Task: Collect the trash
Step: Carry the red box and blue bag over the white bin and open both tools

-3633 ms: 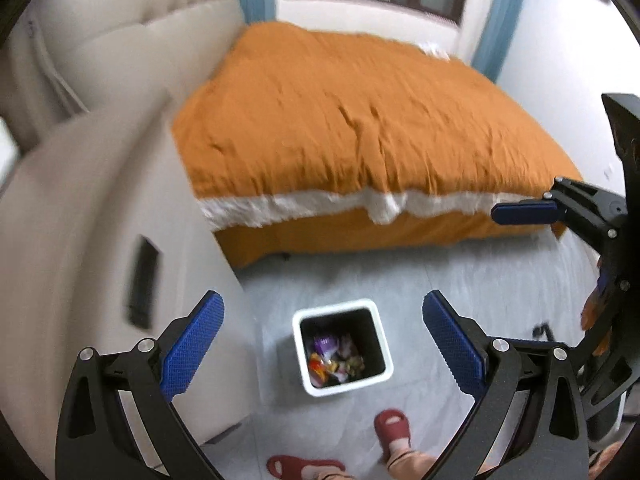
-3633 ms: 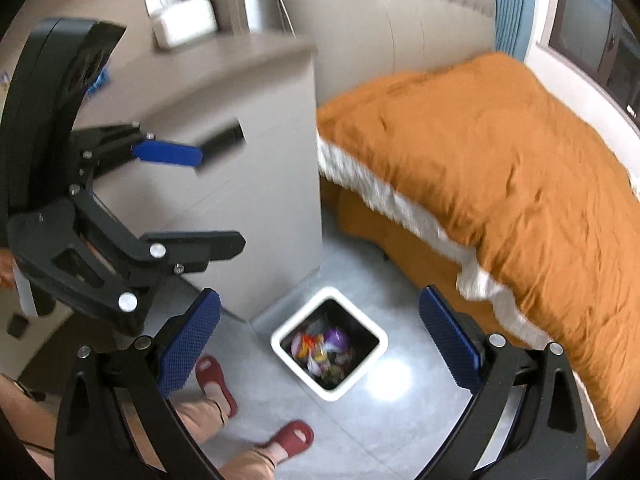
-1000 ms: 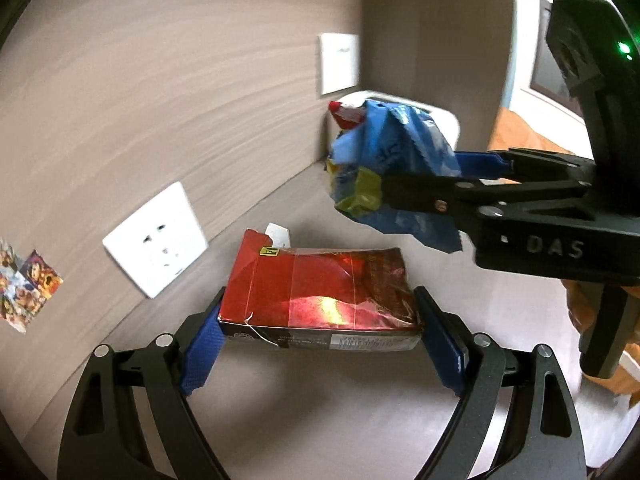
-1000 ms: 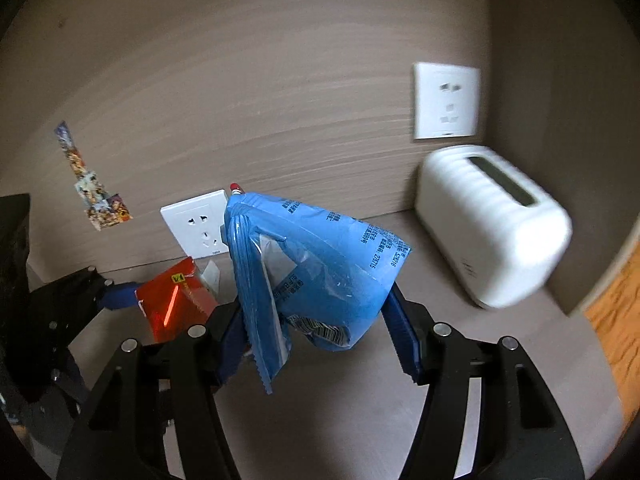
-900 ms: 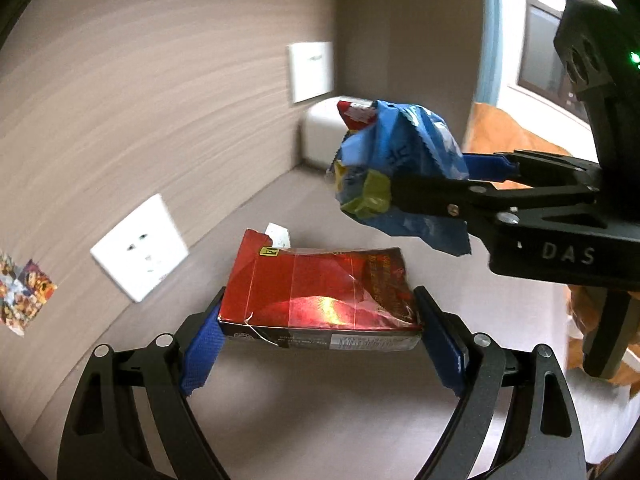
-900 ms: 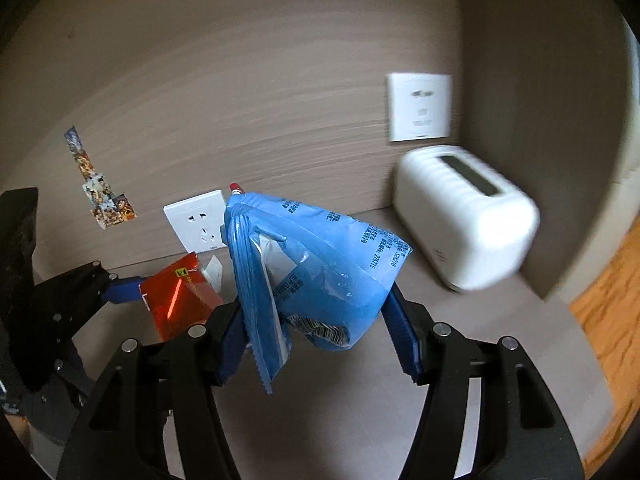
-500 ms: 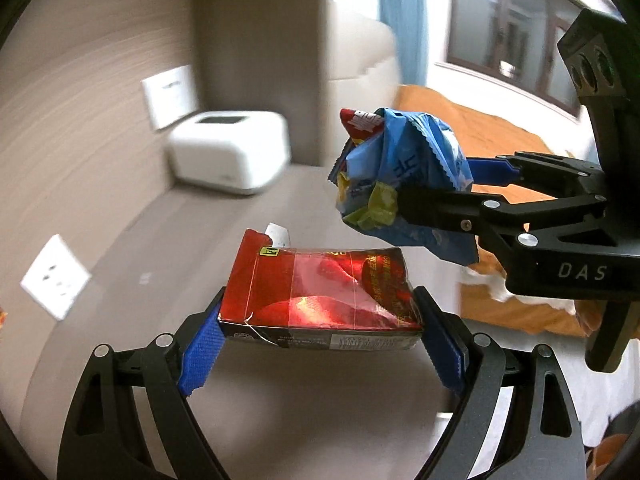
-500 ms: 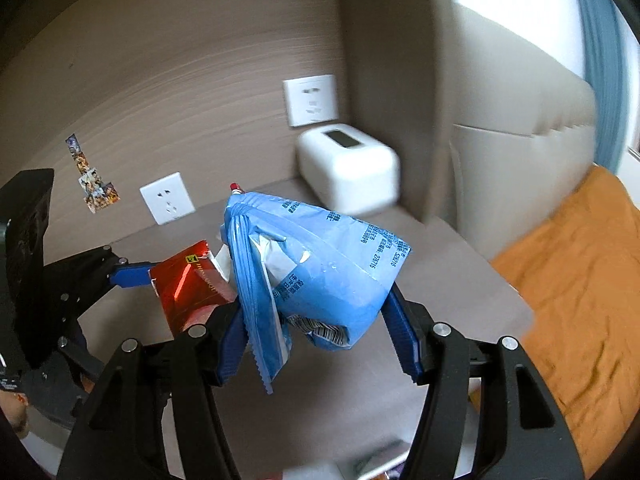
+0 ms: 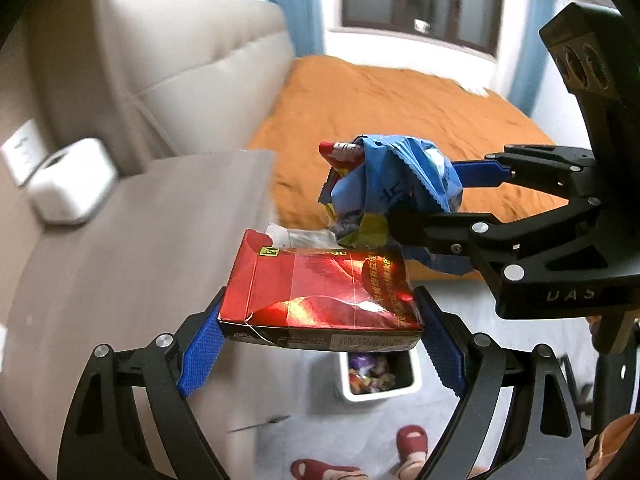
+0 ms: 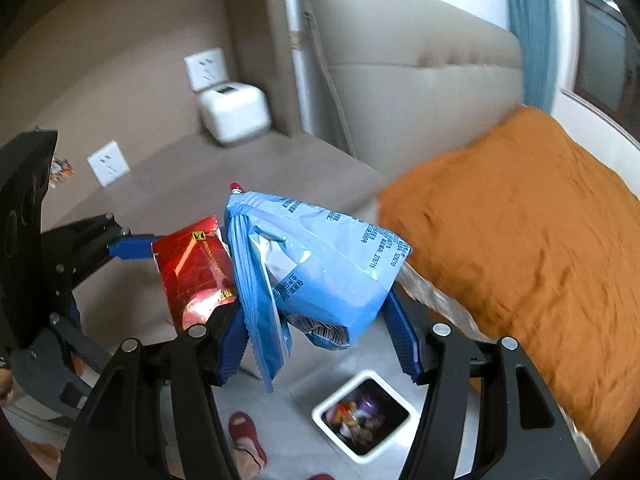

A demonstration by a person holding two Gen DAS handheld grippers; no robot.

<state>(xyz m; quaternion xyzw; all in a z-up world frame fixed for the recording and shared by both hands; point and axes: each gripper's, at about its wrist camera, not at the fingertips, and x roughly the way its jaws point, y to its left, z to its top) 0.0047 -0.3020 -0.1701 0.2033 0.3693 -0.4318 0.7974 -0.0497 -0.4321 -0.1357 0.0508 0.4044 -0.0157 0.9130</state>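
Note:
My left gripper (image 9: 320, 344) is shut on a red foil box (image 9: 320, 292), its blue pads pressing both ends. A crumpled blue snack bag (image 10: 316, 268) sits between the pads of my right gripper (image 10: 320, 340), which is shut on it. In the left wrist view the same blue snack bag (image 9: 392, 188) hangs just above the box, held by the right gripper (image 9: 432, 200). The right wrist view shows the red foil box (image 10: 194, 268) to the left of the bag. Below both, on the floor, stands a white square trash bin (image 9: 380, 372) (image 10: 362, 416) with several colourful wrappers inside.
A beige nightstand (image 9: 120, 240) with a white device (image 9: 68, 184) on it lies to the left. The bed with an orange cover (image 10: 520, 240) and padded headboard (image 10: 400, 80) is to the right. A person's feet in red slippers (image 9: 412, 444) stand on the grey floor by the bin.
Both grippers have swung away from the wall and nightstand top toward the bed side, carrying the box and the bag. The bin and the floor have come into view below them.

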